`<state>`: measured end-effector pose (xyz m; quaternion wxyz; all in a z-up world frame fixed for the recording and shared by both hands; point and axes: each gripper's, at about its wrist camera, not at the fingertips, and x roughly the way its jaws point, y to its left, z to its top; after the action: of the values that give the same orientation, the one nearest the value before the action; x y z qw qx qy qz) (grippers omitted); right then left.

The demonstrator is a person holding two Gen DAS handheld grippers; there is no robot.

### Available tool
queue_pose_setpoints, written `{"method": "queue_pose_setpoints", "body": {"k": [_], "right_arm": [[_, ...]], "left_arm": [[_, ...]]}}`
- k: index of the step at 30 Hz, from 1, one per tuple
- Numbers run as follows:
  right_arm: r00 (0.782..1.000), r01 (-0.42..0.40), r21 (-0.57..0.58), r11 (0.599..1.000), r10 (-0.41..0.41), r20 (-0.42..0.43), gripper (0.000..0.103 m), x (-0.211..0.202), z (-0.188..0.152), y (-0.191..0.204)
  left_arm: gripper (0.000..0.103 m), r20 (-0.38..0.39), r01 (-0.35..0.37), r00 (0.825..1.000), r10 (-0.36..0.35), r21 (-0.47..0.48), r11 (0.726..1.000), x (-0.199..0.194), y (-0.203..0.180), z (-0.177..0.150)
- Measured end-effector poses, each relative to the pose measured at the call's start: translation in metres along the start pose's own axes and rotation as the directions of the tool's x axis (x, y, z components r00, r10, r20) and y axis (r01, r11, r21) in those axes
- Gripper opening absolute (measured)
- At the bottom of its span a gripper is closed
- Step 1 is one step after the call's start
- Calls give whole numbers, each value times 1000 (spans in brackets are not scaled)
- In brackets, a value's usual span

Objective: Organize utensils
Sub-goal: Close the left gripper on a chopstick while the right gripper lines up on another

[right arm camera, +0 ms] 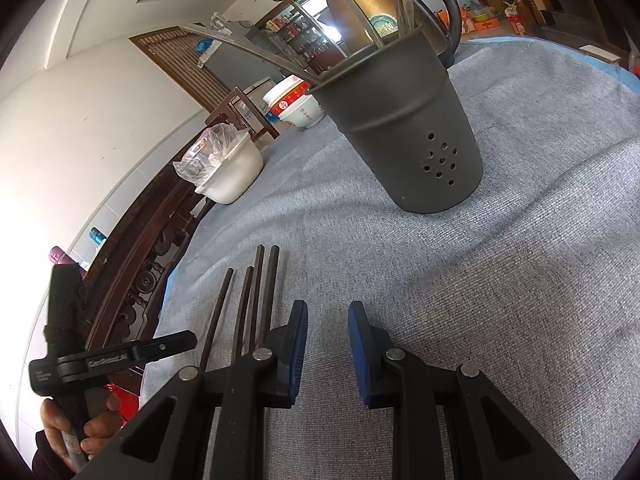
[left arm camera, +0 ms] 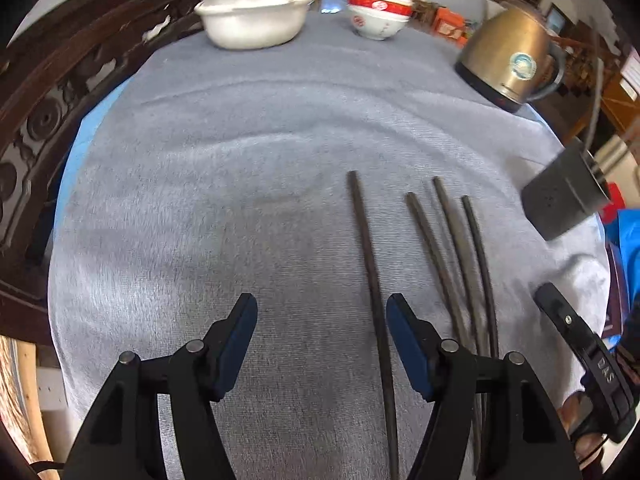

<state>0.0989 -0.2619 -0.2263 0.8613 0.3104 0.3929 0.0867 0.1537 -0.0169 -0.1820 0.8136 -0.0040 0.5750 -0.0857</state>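
Observation:
Several dark chopsticks lie on the grey cloth. My left gripper point(left arm camera: 320, 308) is open and points down over the cloth. One chopstick point(left arm camera: 372, 280) runs between its fingers, close to the right finger point(left arm camera: 404, 332), and no pad touches it. Three more chopsticks point(left arm camera: 460, 260) lie just right of that finger. In the right wrist view the chopsticks point(right arm camera: 256, 300) lie left of my right gripper point(right arm camera: 328, 312), whose jaws stand a narrow gap apart with nothing between them. The grey perforated utensil holder point(right arm camera: 404, 132) stands upright ahead of it, with several utensils inside.
A brass kettle point(left arm camera: 508, 56) stands at the far right, behind the holder point(left arm camera: 564, 196). Stacked red-and-white bowls point(left arm camera: 378, 12) and a white pot with a plastic bag point(left arm camera: 252, 20) are at the back. A carved dark wood rail point(left arm camera: 48, 112) borders the left edge.

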Motion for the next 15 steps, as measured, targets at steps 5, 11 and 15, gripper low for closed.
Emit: {"method": "queue_pose_setpoints", "body": {"k": [5,11,15], "right_arm": [[1000,5,3,1000,-5,1,25,0,1,0],[1000,8,5,1000,-8,-1,25,0,1,-1],[1000,6,8,1000,-6,-3,25,0,0,-2]], "left_arm": [[68,17,-46,999,46,37,998,4,-12,13],[68,-2,-68,998,68,46,997,24,-18,44],[63,-49,-28,998,27,-10,1000,35,-7,58]]}}
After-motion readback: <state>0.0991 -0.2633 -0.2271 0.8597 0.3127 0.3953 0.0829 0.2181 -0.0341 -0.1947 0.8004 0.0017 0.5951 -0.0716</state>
